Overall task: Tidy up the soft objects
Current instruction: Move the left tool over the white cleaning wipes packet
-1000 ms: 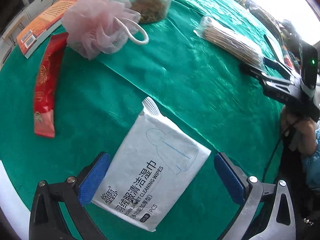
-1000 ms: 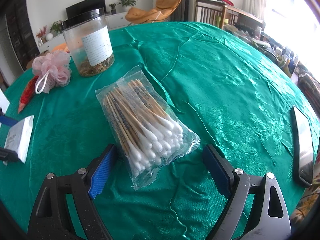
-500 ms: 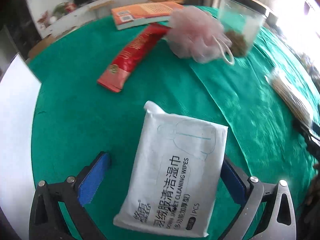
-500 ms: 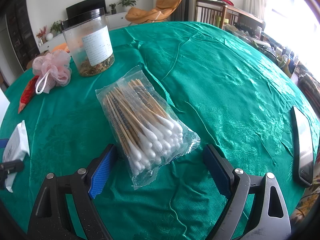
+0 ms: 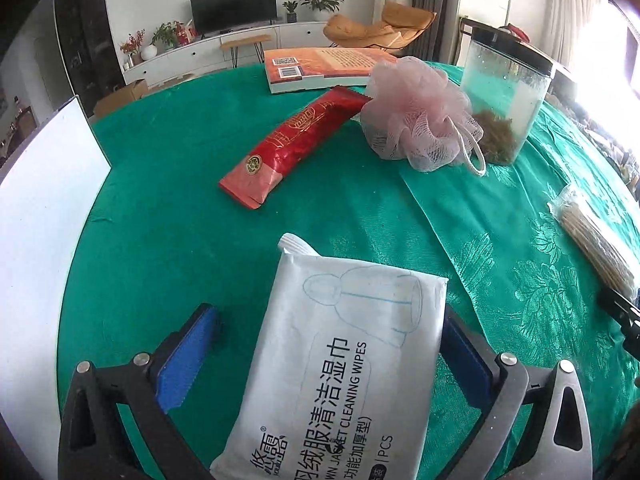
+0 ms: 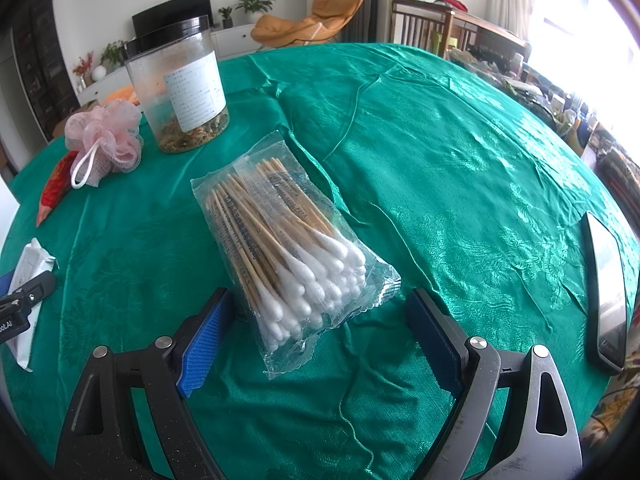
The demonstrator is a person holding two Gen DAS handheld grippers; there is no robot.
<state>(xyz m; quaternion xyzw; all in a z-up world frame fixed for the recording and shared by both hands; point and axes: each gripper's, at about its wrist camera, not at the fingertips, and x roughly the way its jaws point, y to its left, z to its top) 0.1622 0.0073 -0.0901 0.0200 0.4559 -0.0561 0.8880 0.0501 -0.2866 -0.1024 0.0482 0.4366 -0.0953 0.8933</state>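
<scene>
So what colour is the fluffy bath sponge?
Pale pink, with a white cord loop. The bath sponge shows best in the left wrist view.

On the tabletop (image 5: 168,216), the wipes pack (image 5: 340,364) lies nearest in the left wrist view, between the fingers of the left tool (image 5: 324,364), against the right one. Beyond it lies a long sachet (image 5: 292,144), its far end beside the mesh puff (image 5: 416,116); a book (image 5: 320,68) sits behind both. The jar (image 5: 504,96) stands right of the puff (touching or nearly so). The cotton swab bag (image 6: 284,248) lies right of the wipes, just ahead of the right tool (image 6: 316,344), with a phone (image 6: 608,292) farther right.
</scene>
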